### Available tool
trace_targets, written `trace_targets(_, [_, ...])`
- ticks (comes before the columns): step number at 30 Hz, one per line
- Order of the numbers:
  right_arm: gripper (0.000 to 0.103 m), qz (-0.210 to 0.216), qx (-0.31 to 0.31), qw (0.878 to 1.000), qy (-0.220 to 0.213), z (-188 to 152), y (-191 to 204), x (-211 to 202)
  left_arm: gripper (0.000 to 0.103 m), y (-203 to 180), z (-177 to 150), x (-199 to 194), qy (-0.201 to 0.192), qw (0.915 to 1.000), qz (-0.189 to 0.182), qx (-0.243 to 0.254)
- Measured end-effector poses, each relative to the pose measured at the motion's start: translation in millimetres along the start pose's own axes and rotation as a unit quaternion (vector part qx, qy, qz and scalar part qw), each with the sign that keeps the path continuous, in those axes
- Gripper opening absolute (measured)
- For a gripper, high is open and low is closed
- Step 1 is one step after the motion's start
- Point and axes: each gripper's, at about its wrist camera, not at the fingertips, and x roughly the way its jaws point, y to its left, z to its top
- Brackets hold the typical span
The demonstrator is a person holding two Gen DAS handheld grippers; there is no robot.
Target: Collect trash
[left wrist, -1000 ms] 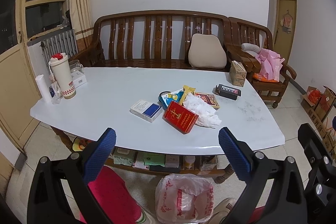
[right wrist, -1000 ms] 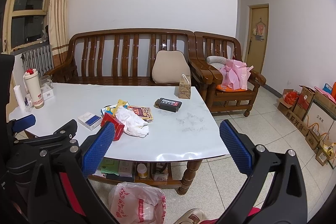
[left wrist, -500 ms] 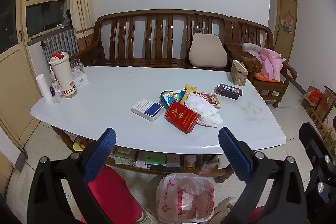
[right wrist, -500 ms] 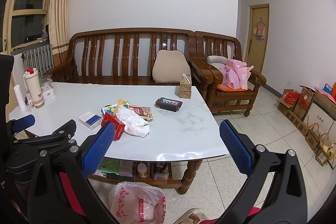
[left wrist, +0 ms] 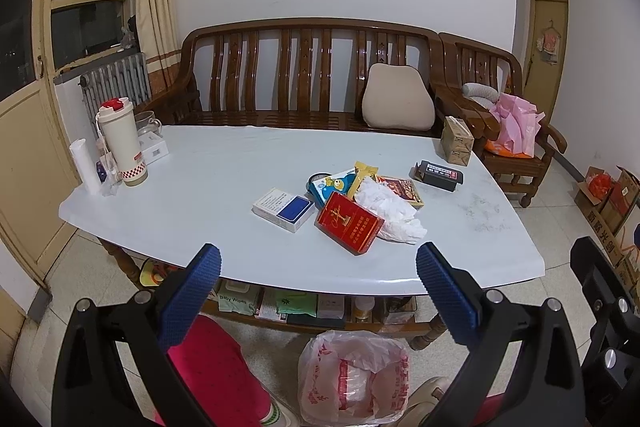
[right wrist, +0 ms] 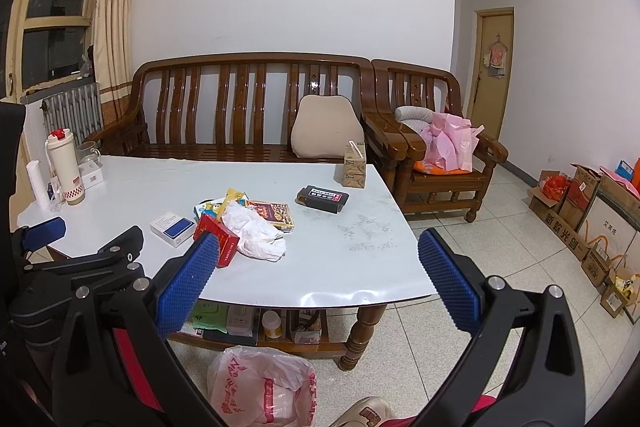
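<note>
Left wrist view: left tongs (left wrist: 318, 273) hovering released, gripping nothing, near the counter (left wrist: 208, 163); trash heaped right of centre, red box (left wrist: 349, 221) overlapping crumpled tissue (left wrist: 386, 209), likely dragging it along if pinched. Plastic bag (left wrist: 354, 379) gaping on the floor below, seemingly holding only wrappers.

Right wrist view: right tongs (right wrist: 318, 273) likewise hanging released, risking nudging the blue-white box (right wrist: 172, 228).

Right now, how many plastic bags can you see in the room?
2: a white plastic bag with red print on the floor before the table, and a pink plastic bag on the armchair. More may be hidden.
</note>
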Motion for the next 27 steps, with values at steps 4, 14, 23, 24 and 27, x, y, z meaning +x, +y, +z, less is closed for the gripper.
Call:
trace_targets(4, [0.098,0.000,0.000,1.000,0.000,1,0,0,0.096,0,0,0,0.001,1.0000,0.000,0.000])
trace_targets(14, [0.098,-0.001,-0.003,1.000,0.003,-2,1,2,0.096,2,4,4,0.010,0.9999,0.000,0.004])
trace_targets(23, [0.098,0.011,-0.028,0.999,0.019,9,-2,32,0.096,19,26,28,0.057,0.9980,-0.027,-0.002])
trace_targets(24, [0.098,0.015,-0.032,0.999,0.022,11,-4,37,0.096,20,27,30,0.060,0.9977,-0.032,0.001])
trace_targets(27, [0.098,0.054,-0.052,0.997,0.022,16,-7,54,0.096,28,35,43,0.075,0.9937,-0.073,0.041])
